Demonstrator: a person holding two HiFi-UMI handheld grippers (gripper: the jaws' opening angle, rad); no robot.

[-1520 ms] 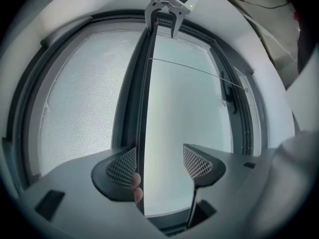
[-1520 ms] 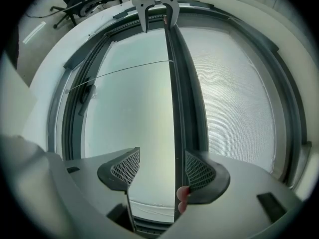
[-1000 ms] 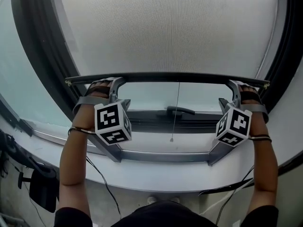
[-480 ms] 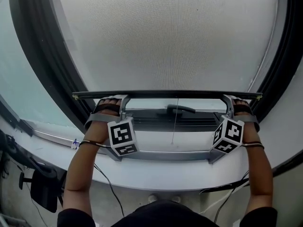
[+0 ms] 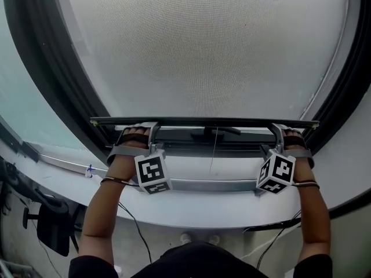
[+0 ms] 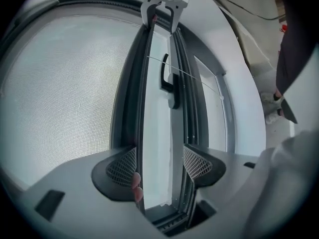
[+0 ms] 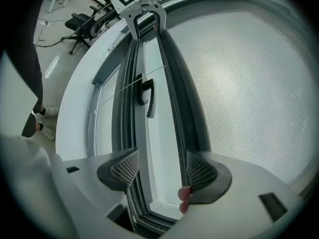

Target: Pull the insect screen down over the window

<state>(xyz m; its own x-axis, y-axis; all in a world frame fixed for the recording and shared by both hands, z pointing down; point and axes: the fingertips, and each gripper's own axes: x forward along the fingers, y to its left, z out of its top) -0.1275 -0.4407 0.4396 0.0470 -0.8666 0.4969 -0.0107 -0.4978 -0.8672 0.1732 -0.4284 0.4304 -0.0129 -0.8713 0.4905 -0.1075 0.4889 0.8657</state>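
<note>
Fingers straddle the screen's bottom bar point(image 5: 203, 121). Head view: left gripper point(image 5: 145, 131) near the bar's left end, right gripper point(image 5: 279, 132) near its right, level with each other. Bar runs side to side. Insect screen point(image 5: 208, 45) covers most of the window. Lower frame point(image 5: 203, 149) sits just beneath, window handle point(image 5: 219, 131) in the slit between.

Left gripper view: jaws of the left gripper point(image 6: 159, 163) wide apart, bar point(image 6: 133, 98) lying along one pad point(image 6: 122, 166), not clamped.

Right gripper view: right gripper point(image 7: 162, 169) likewise wide, bar point(image 7: 182, 93) beside one pad point(image 7: 199, 171).

Judged: remaining travel straight down, short.
</note>
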